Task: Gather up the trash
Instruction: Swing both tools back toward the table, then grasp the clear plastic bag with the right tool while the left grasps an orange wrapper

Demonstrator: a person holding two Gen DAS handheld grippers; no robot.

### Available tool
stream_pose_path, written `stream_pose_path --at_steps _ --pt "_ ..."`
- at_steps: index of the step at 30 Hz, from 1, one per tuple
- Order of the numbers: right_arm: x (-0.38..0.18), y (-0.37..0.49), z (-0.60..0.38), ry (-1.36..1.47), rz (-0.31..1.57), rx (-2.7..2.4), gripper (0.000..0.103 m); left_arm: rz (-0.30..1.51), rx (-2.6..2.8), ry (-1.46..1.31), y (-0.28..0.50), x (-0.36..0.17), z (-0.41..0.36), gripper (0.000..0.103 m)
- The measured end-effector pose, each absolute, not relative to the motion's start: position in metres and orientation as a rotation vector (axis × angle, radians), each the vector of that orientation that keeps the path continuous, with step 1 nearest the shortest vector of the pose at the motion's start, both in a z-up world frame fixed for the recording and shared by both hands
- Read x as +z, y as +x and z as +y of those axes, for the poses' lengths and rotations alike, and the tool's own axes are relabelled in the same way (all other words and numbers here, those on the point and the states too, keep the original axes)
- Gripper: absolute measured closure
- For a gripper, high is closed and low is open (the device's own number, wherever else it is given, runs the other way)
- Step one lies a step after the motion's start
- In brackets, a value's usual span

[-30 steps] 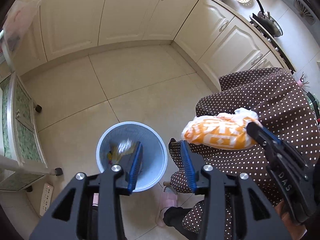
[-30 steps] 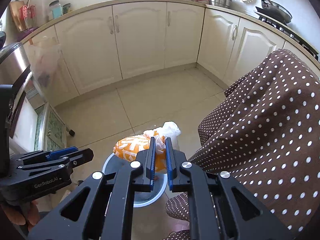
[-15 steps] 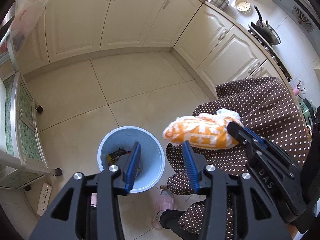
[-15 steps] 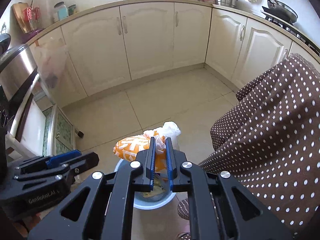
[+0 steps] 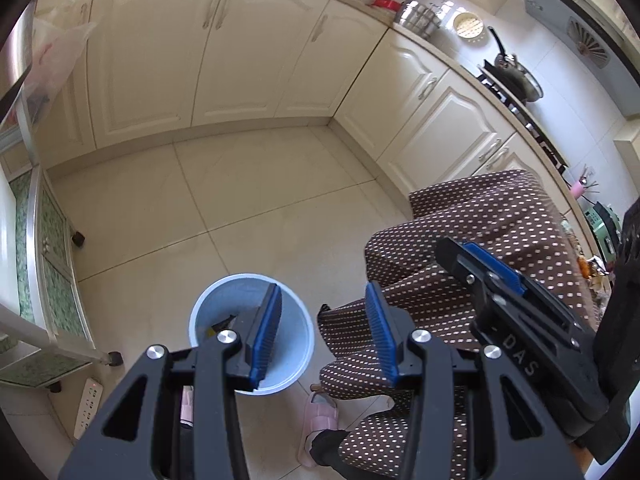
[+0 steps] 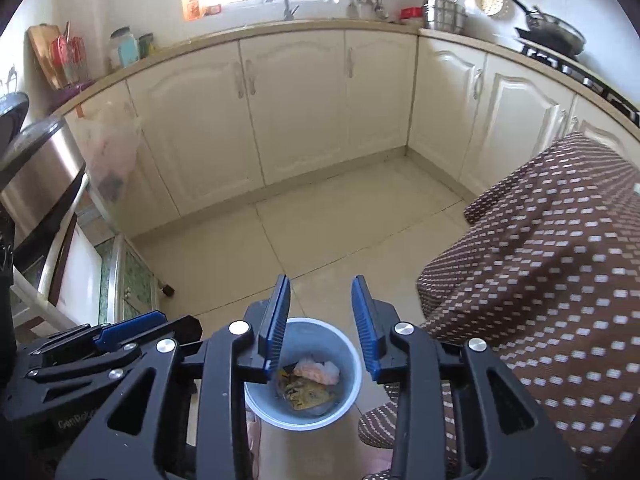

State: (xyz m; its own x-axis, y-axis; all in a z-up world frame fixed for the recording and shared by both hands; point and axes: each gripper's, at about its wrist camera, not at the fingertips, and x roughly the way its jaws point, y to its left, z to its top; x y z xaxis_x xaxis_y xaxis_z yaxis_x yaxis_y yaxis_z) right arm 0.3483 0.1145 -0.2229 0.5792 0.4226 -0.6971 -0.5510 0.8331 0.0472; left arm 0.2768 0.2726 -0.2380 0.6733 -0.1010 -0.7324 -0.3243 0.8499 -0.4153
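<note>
A light blue trash bin stands on the tiled floor, also seen in the left wrist view. The orange and white bag lies inside it on top of other wrappers. My right gripper is open and empty, directly above the bin. It shows in the left wrist view to the right, over the tablecloth. My left gripper is open and empty above the bin's right rim. In the right wrist view it sits at the lower left.
A table with a brown polka-dot cloth stands to the right of the bin. Cream cabinets line the back and right. A metal-framed glass cabinet stands at the left. A pink slipper and power strip lie on the floor.
My right gripper opened and let go of the orange and white bag, which dropped into the bin. Both grippers rose somewhat; the left gripper stayed open.
</note>
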Motion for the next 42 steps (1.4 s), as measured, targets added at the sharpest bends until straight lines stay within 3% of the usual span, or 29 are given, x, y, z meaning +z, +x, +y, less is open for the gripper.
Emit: stream_pose_path --at_steps 11,19,30,42 --pt "-0.129 0.32 0.018 -0.097 0.591 0.477 0.058 0.709 0.008 -0.428 0.272 -0.151 0.194 0.057" --pt "-0.088 0.313 -0.1 -0.024 0.509 0.304 0.051 0.693 -0.172 -0.292 0.29 -0.109 0.084 0.054" --pt "-0.102 0.336 -0.255 0.095 0.558 0.035 0.045 0.76 -0.331 -0.066 0.356 -0.114 -0.065 0.054" --pt "-0.133 0.374 -0.32 0.135 0.696 -0.044 0.038 0.862 -0.265 -0.056 0.445 -0.144 -0.103 0.054"
